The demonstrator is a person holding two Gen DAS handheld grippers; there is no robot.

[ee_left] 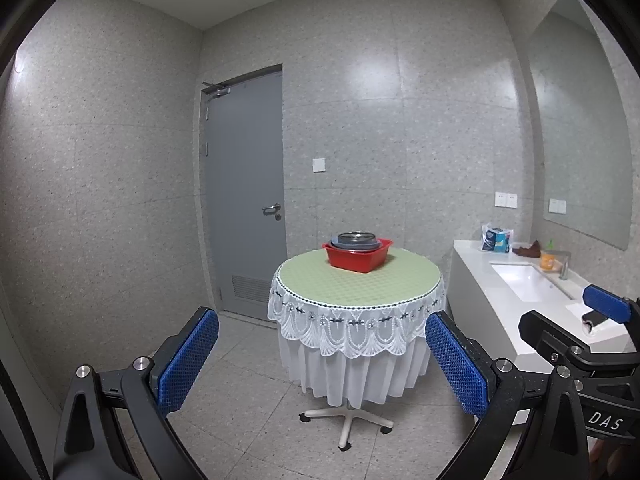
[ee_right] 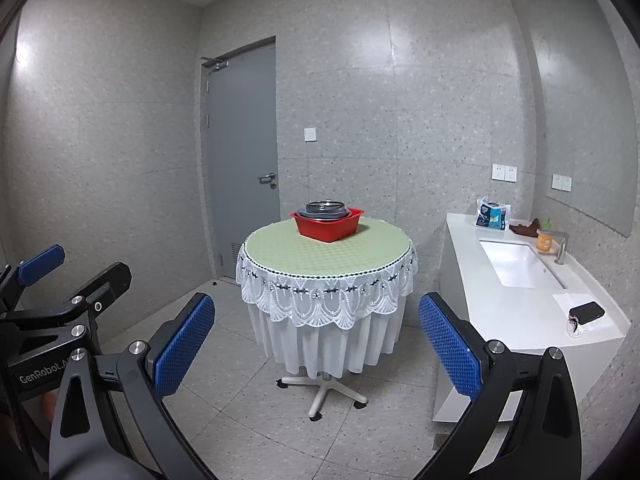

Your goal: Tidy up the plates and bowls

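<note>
Nearest, the left gripper and right gripper are seen with blue-padded black fingers spread wide apart, nothing held between them. Both are held side by side, well short of the desk, aimed approx. straight at it.

Ahead, w/ bare grey tiled floor between, stands the round desk under a pale green checked cloth w/ white lace skirt, on a white star-shaped caster base. On its far half sits the square red plastic tub. Stacked inside, a grey-blue plate or shallow dish is seen w/ a round metal bowl on top, rims above the tub's edge; the count of pieces cannot be told from here.

Key relation: the tub lies dead ahead of both grippers and well apart, a touch left of centre in the right wrist view, a touch right in the left. Neither gripper is judged clearly nearer. The tub stands corner-on, so no long axis is made out.

The stack as it lies fits both dishes gathered and put away, and dishes waiting to be taken out and sorted; which one cannot be settled.

Beyond: grey door at back left, speckled grey wall tiles. At right, a white sink counter w/ tissue pack, orange cup, dark pouch, and mirror above.
</note>
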